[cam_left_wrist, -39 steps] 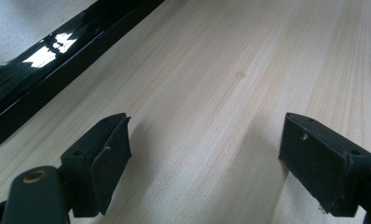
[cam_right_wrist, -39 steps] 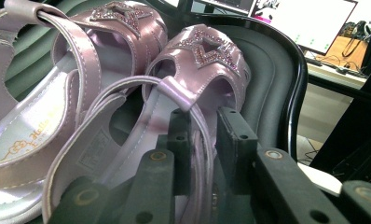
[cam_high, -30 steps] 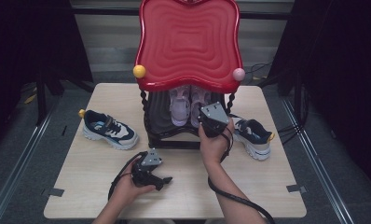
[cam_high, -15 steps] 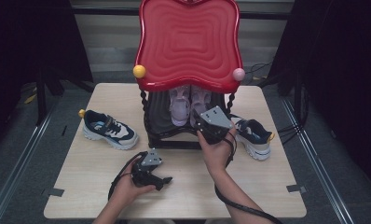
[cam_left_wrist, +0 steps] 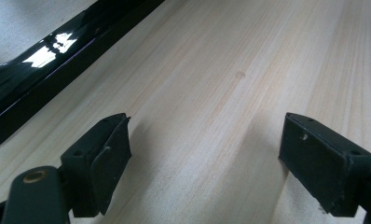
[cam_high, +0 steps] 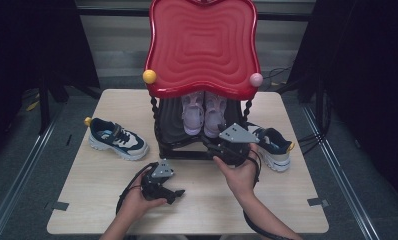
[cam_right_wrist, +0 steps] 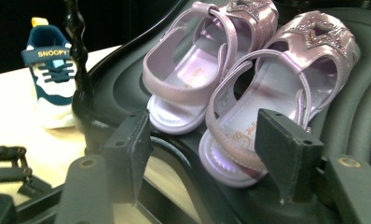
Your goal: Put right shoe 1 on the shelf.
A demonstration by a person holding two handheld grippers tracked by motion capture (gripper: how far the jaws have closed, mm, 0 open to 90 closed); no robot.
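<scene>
While just opening, right claw (cam_right_wrist: 202, 154) near pink sandals (cam_right_wrist: 249, 93).

Pale lilac sandals (cam_right_wrist: 249, 93) with glittery star fronts, on a glossy black lower shelf (cam_right_wrist: 360, 116). Rippled bright red top (cam_high: 203, 45), one yellow knob (cam_high: 149, 76), one pink (cam_high: 256, 79). Navy-and-white sneaker (cam_high: 116, 138), lettered yellow. Light wood-grain bench (cam_left_wrist: 249, 60).

Two pink sandals (cam_right_wrist: 249, 84) sit side by side on a black shelf (cam_right_wrist: 360, 116), heels toward the right gripper (cam_right_wrist: 211, 154), whose jaws have just been opening w/ nothing between them. A navy sneaker (cam_right_wrist: 53, 79) stands on the table (cam_right_wrist: 16, 116) beyond, at left.
</scene>
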